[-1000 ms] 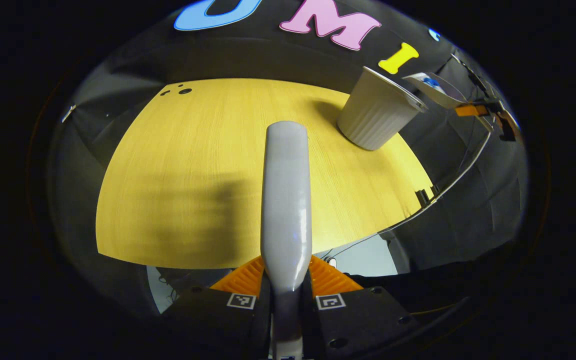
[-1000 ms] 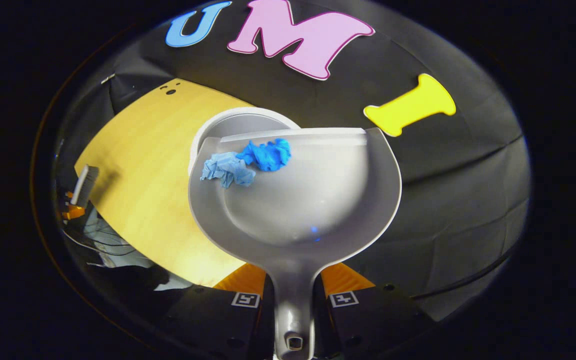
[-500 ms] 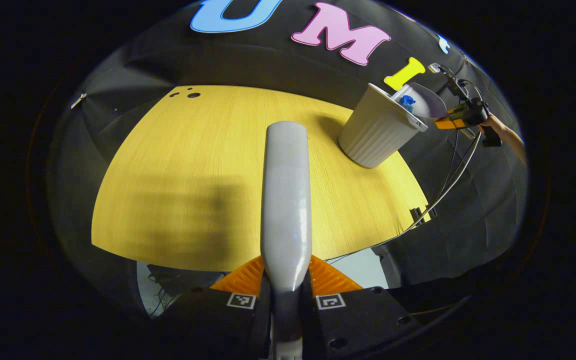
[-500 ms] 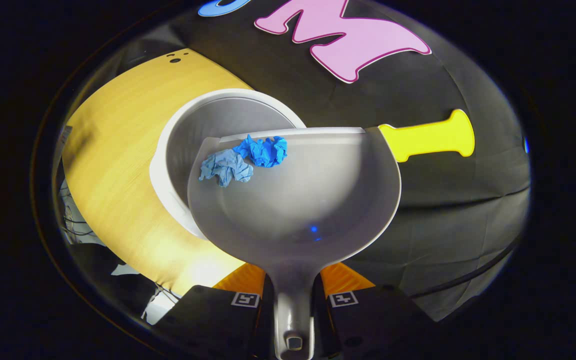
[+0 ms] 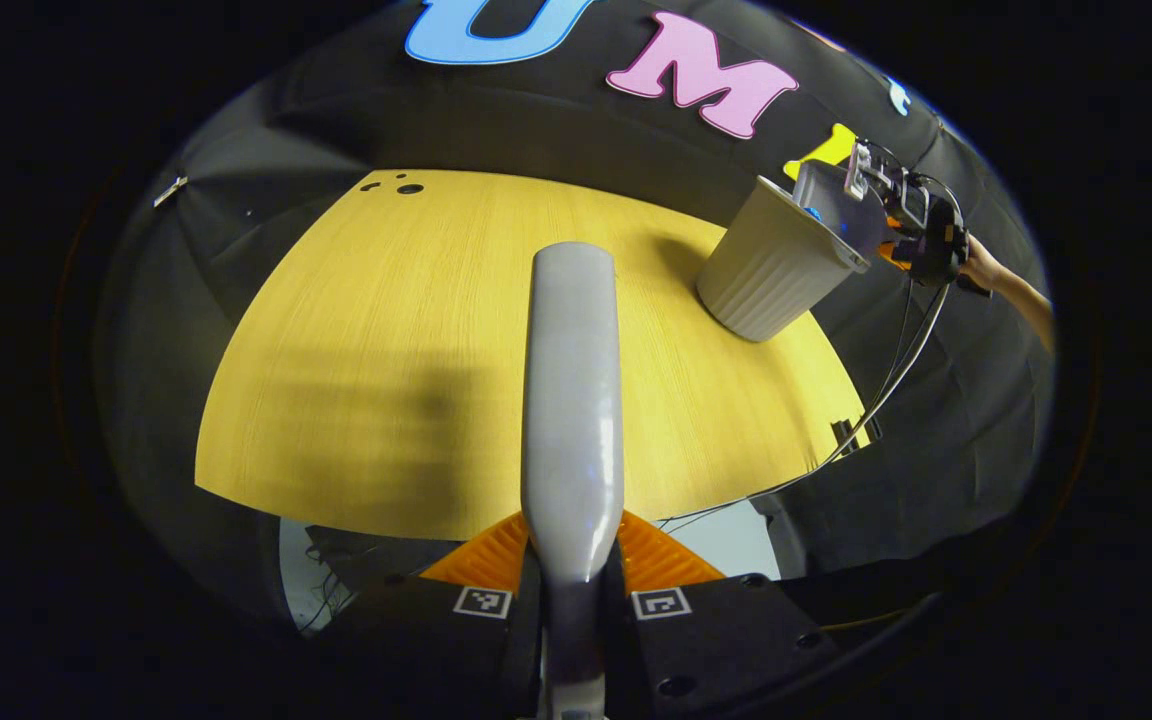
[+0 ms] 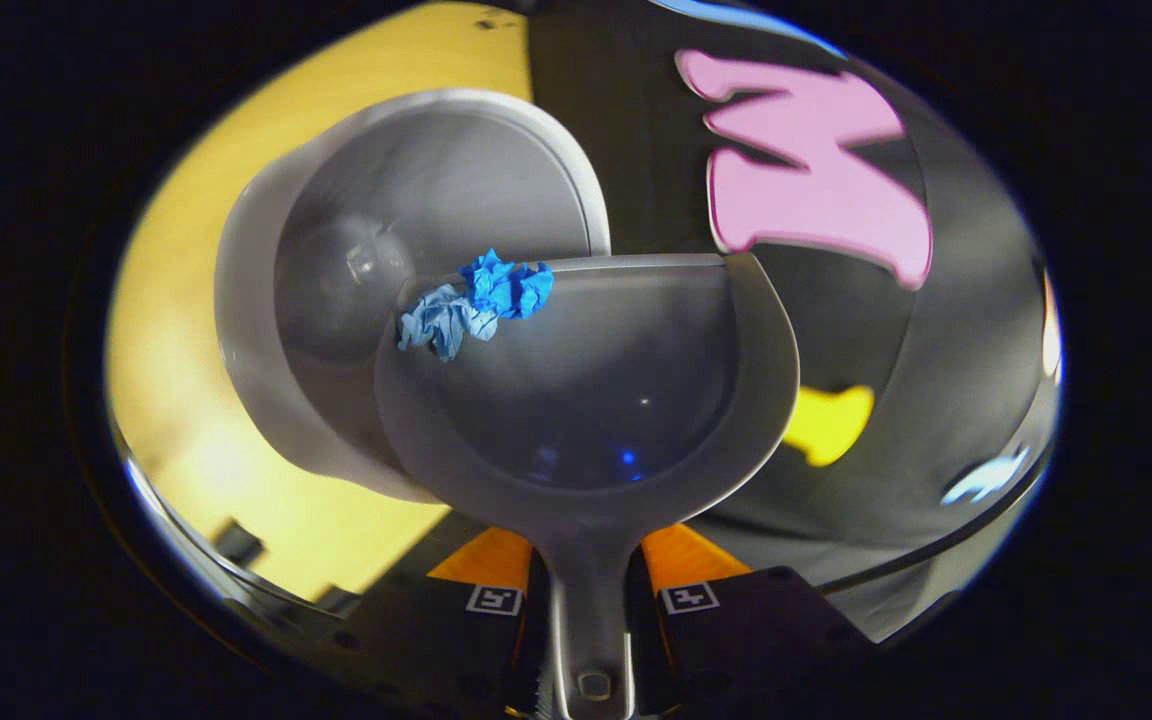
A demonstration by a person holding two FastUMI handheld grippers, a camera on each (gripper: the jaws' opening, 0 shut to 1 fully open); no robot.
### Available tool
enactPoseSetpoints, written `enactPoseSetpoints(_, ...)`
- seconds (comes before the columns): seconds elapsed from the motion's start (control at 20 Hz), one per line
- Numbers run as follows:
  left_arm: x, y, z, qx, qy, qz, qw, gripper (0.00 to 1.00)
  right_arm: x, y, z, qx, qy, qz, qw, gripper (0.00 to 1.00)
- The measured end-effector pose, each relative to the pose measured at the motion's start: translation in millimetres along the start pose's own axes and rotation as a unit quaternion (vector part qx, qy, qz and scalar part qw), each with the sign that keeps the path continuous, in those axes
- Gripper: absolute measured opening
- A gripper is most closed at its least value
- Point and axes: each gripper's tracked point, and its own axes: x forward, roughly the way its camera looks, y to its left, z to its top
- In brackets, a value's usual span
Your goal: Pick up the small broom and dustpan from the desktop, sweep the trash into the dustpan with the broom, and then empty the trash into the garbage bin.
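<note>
Yellow wood-grain desktop [image 5: 386, 330] w/ small holes at far corner, black cloth wall [image 5: 556, 140] behind, pale floor [image 5: 726, 525] below

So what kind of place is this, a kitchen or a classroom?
Neither, probably: it looks like a small booth set up for recording. A black cloth wall hangs behind a bare yellow wooden desktop, and loose cables dangle beside a white ribbed garbage bin.
</note>
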Motion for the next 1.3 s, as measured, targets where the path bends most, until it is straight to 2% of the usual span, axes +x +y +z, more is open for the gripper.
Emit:
enactPoseSetpoints(0.1,0.2,0.4,1.6,0.005,0.002,0.0,1.0,0.29,2.3,-8.1,-3.3,-0.011,-0.009,-0.009,1.0,0.35)
enactPoseSetpoints(0.3,-1.5,0.0,2.6,0.009,0.002,-0.006,1.0,0.29,4.1,-2.0,-11.1,0.073,0.023,0.016,0.997,0.35)
enactPoseSetpoints(0.4,-0.5,-1.4,3.6,0.012,0.001,-0.007,1.0,0.29,-0.3,-4.2,-16.4,0.136,0.035,0.03,0.99,0.35)
enactPoseSetpoints(0.5,1.0,-2.1,5.1,0.012,0.0,-0.007,1.0,0.29,-6.5,-5.9,-21.3,0.215,0.044,0.05,0.974,0.35)
enactPoseSetpoints(0.6,3.1,-2.1,5.6,0.009,0.0,-0.008,1.0,0.33,-18.3,-1.7,-23.9,0.292,0.054,0.074,0.952,0.35)
enactPoseSetpoints(0.7,6.2,-0.1,9.0,0.014,-0.001,-0.003,1.0,0.29,-31.3,5.2,-24.0,0.355,0.054,0.102,0.928,0.35)
enactPoseSetpoints(0.85,11.4,18.8,18.9,0.038,-0.017,0.038,0.998,0.29,-49.6,4.7,-24.0,0.429,0.047,0.112,0.895,0.35)
enactPoseSetpoints(0.9,13.4,21.4,19.3,0.04,-0.019,0.044,0.998,0.29,-56.7,5.3,-22.6,0.462,0.046,0.118,0.878,0.35)
enactPoseSetpoints(1.0,16.1,23.8,22.5,0.027,-0.021,0.04,0.999,0.33,-74.4,8.4,-16.3,0.533,0.044,0.141,0.833,0.35)
enactPoseSetpoints(1.05,18.4,26.9,25.3,0.022,-0.024,0.043,0.999,0.33,-82.9,4.3,-18.7,0.551,0.043,0.141,0.821,0.35)
enactPoseSetpoints(1.15,23.8,37.8,30.4,0.024,-0.029,0.058,0.998,0.29,-101.0,-3.0,-13.4,0.566,0.021,0.128,0.814,0.35)
enactPoseSetpoints(1.2,26.2,43.5,30.7,0.025,-0.029,0.066,0.997,0.29,-113.8,-5.8,-8.3,0.576,0.01,0.126,0.807,0.35)
enactPoseSetpoints(1.25,29.4,48.2,32.6,0.024,-0.029,0.069,0.997,0.29,-129.2,-5.2,-2.6,0.595,0.002,0.129,0.793,0.35)
enactPoseSetpoints(1.3,32.4,52.0,34.1,0.021,-0.028,0.071,0.997,0.29,-141.7,-6.2,3.7,0.618,-0.005,0.136,0.774,0.35)
